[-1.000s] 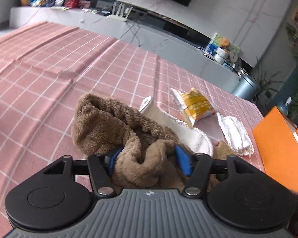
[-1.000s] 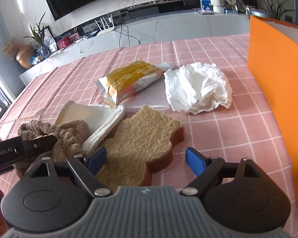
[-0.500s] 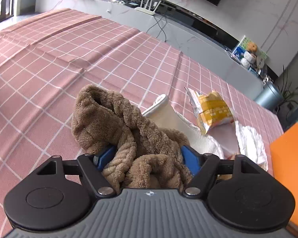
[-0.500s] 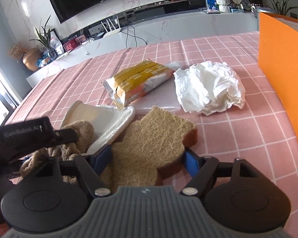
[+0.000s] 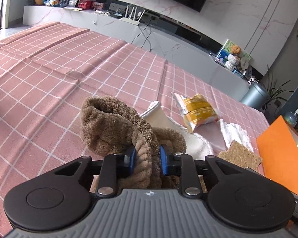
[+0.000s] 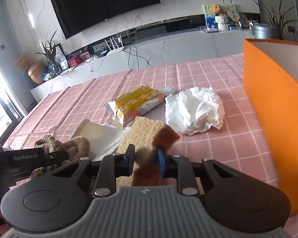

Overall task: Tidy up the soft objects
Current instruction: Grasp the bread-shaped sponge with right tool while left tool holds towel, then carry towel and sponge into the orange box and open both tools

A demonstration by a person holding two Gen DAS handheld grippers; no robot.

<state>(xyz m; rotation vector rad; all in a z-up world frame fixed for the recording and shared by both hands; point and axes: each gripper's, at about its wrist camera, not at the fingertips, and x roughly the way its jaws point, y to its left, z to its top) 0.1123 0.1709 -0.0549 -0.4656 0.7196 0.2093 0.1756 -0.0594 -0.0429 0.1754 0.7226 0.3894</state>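
Observation:
My left gripper (image 5: 147,158) is shut on a brown fluffy towel (image 5: 113,127) and holds its bunched folds above the pink checked cloth. The towel also shows in the right wrist view (image 6: 69,144), with the left gripper's body in front of it. My right gripper (image 6: 145,160) is shut on a tan loofah sponge (image 6: 145,130) and tilts it up off the cloth. The sponge also shows in the left wrist view (image 5: 240,156). A white slipper (image 6: 101,134) lies between towel and sponge.
A yellow snack bag (image 6: 135,103) and a crumpled white tissue (image 6: 194,111) lie farther back on the table. An orange box (image 6: 276,107) stands close at the right. A grey TV bench (image 6: 149,51) runs behind the table.
Both grippers have closed, the left on the towel and the right on the sponge. The sponge's near edge has lifted and both cameras have risen.

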